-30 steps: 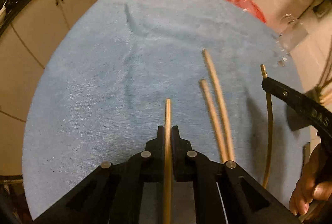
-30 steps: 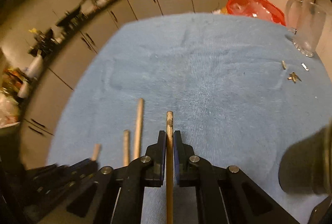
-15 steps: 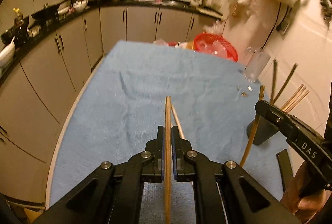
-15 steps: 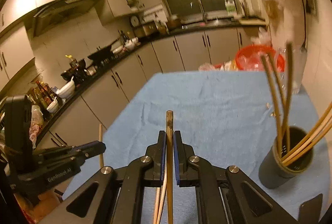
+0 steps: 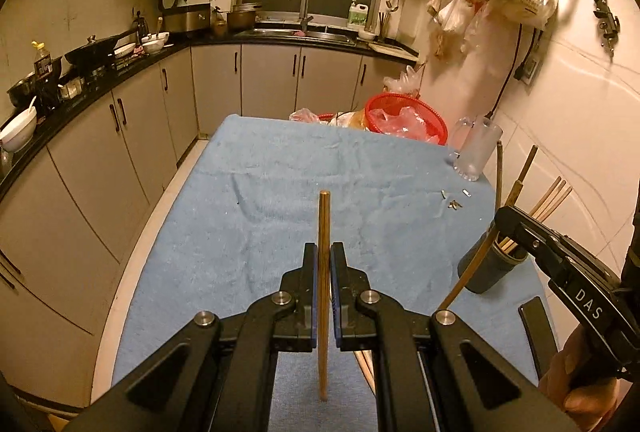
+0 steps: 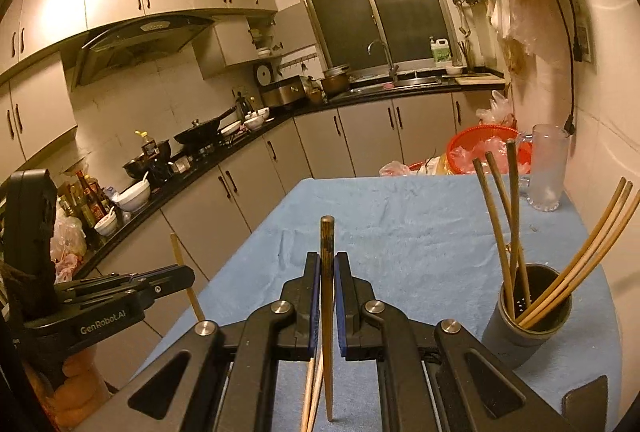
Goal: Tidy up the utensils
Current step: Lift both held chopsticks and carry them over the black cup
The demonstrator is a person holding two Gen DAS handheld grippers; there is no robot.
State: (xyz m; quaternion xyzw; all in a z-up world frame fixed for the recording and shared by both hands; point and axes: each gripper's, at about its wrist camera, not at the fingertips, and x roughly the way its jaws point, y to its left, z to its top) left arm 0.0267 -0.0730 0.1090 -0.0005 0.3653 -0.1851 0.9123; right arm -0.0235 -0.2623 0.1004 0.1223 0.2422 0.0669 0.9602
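My left gripper is shut on a light wooden chopstick, held up above the blue cloth. My right gripper is shut on a darker wooden chopstick, also raised. A dark cylindrical holder with several chopsticks in it stands on the cloth to the right; it also shows in the left wrist view. Two loose chopsticks lie on the cloth below the right gripper. The left gripper shows at the left of the right wrist view.
A clear glass mug and a red basket stand at the far right end of the table. Small metal bits lie near the mug. Kitchen cabinets run along the left.
Both grippers have lifted and tilted up from the cloth, each carrying its chopstick. The holder has come into view on the right.
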